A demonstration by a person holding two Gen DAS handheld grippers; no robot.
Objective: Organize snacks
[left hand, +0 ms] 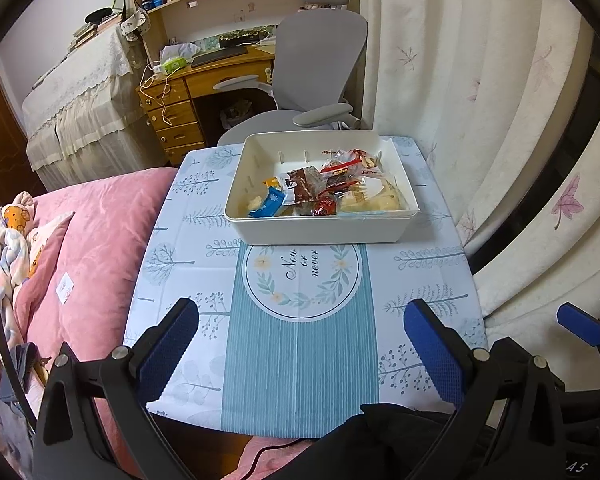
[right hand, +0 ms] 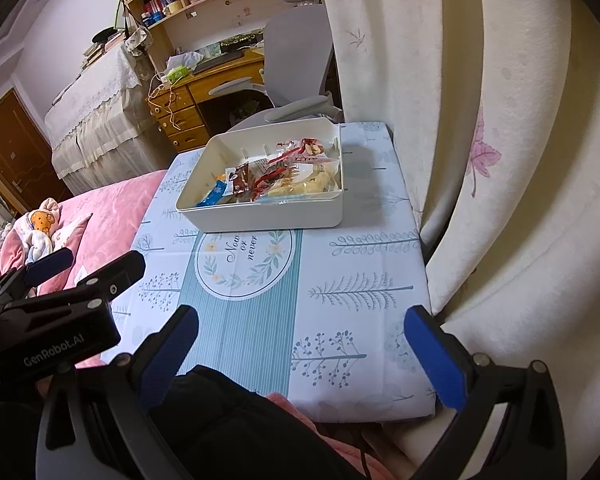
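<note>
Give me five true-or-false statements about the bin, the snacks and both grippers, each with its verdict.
1. The snacks lie inside the white bin. True.
2. The left gripper is shut on a snack. False: it is open and holds nothing.
3. The bin stands on the pink bedding. False: it stands on the table.
4. The right gripper is open. True.
5. Loose snacks lie on the table near the grippers. False: none show outside the bin.

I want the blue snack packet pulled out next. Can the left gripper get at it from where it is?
Probably yes. The left gripper is open and empty, the tablecloth before it bare, and the blue packet lies uncovered by the white bin's near wall.
</note>
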